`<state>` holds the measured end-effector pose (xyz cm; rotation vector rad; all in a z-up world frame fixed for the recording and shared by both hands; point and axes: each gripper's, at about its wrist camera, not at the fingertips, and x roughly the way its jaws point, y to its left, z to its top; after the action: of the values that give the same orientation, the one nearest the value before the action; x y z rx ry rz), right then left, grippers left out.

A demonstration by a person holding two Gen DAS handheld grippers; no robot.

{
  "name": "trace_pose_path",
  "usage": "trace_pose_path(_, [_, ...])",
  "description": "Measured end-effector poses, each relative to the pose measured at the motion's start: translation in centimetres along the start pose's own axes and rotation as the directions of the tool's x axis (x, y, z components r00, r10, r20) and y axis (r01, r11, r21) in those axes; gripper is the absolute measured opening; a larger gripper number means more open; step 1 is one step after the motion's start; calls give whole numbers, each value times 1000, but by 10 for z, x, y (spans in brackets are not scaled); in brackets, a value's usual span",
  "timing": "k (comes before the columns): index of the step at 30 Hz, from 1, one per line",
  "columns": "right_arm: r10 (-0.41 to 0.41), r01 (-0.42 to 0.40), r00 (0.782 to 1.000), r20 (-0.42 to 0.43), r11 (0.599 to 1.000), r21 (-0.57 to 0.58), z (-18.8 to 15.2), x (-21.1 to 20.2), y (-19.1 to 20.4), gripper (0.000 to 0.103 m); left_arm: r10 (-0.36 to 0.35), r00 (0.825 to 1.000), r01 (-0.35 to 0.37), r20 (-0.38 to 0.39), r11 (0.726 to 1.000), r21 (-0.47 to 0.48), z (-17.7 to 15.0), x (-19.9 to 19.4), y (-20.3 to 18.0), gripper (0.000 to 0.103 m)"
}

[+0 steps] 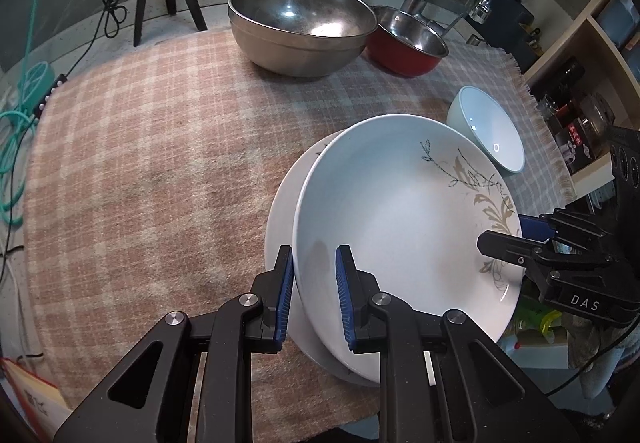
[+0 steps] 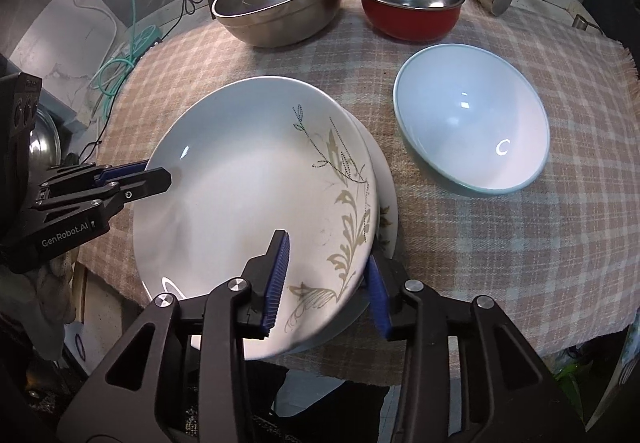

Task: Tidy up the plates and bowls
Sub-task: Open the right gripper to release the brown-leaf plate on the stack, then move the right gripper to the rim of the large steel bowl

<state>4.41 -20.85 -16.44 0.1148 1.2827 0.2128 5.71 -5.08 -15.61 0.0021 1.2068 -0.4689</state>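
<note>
I see a glossy glazed plate (image 1: 400, 227), a shiny steel bowl (image 1: 300, 27), and matt woven checked cloth (image 1: 160, 163).

Both are matte black plastic linkage frames with triangular cut-outs, silver round pivot screws and ribbed blue rubber pads. The left tool (image 1: 312, 293) carries white "GenRobot.AI" lettering on its side; the right tool (image 2: 326, 283) shows white "DAS" lettering.
</note>
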Motion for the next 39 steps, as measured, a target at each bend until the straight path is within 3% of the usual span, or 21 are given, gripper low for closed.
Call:
trace_pose_path(1, [-1, 1, 1000, 1, 1000, 0, 0, 0, 0, 44, 0, 1000, 0, 1, 1000, 1, 0, -1, -1, 19])
trace_pose_path(2, [-8, 8, 1000, 2, 1000, 1, 0, -1, -1, 53, -1, 1000, 1, 7, 1000, 2, 1, -2, -2, 19])
trace_pose_path(6, [-11, 11, 1000, 4, 1000, -2, -1, -2, -1, 53, 10, 1000, -11, 15, 1000, 18, 1, -3, -5, 20])
trace_pose_path(11, [-15, 15, 1000, 25, 1000, -8, -2, -7, -1, 54, -11, 1000, 11, 28, 1000, 14, 2, -9, -4, 33])
trace_pose_path(13, [-12, 13, 999, 36, 1000, -10, -1, -11, -1, 61, -15, 999, 15, 32, 1000, 9, 3, -11, -4, 58])
trace_pose_path(15, [-13, 13, 999, 51, 1000, -13, -1, -15, -1, 69, -11, 999, 11, 42, 1000, 2, 4, -13, -4, 66])
trace_pose_path(26, [48, -54, 987, 153, 998, 36, 13, -45, -6, 85, -4, 998, 7, 60, 999, -53, 15, -22, 12, 66])
trace_pose_path(39, [128, -157, 956, 263, 983, 92, 73, -71, -11, 85, 12, 984, 7, 175, 995, -104, 69, -44, 45, 66])
